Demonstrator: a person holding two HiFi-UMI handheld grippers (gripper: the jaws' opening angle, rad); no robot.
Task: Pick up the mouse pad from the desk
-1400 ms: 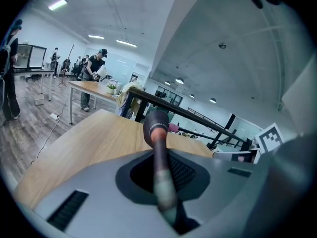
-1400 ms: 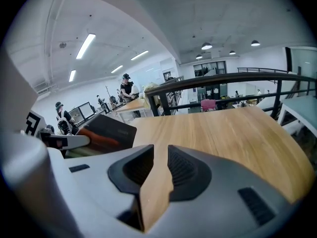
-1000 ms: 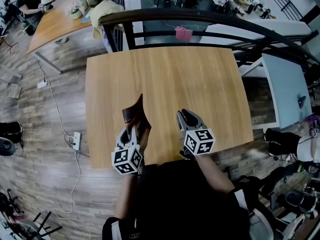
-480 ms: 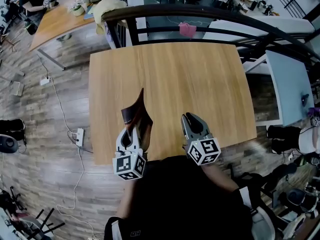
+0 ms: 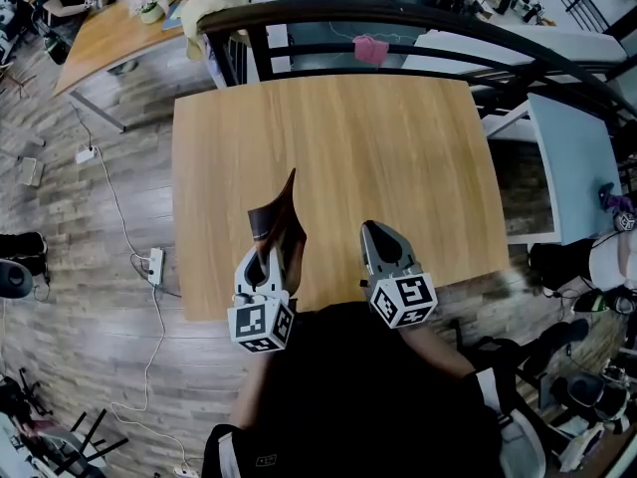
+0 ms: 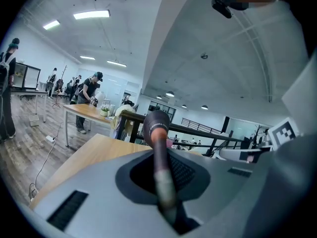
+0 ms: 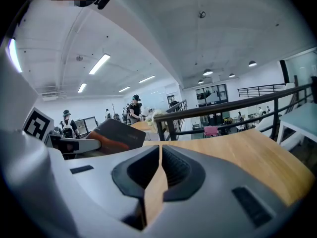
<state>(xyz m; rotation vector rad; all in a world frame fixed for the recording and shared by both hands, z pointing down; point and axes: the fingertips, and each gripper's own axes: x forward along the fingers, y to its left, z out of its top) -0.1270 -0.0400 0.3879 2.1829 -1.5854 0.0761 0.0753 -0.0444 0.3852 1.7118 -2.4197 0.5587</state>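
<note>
The mouse pad (image 5: 277, 229), dark brown with an orange streak, stands on edge, lifted off the wooden desk (image 5: 398, 147). My left gripper (image 5: 265, 267) is shut on its near edge. In the left gripper view the mouse pad (image 6: 158, 148) runs edge-on between the jaws of the left gripper (image 6: 159, 157). My right gripper (image 5: 378, 231) hovers over the desk's near edge to the right; its jaws are closing and hold nothing. In the right gripper view the right gripper (image 7: 161, 150) has its tips together, and the mouse pad (image 7: 116, 135) shows at the left.
A dark railing (image 5: 398, 23) runs along the desk's far side, with a pink item (image 5: 370, 50) beyond it. A white table (image 5: 567, 167) stands to the right. A power strip (image 5: 154, 265) and cables lie on the floor at the left. Another desk (image 5: 109, 38) sits at the far left.
The right gripper's jaws have closed from clearly apart to together. The left gripper has lifted the mouse pad a little higher.
</note>
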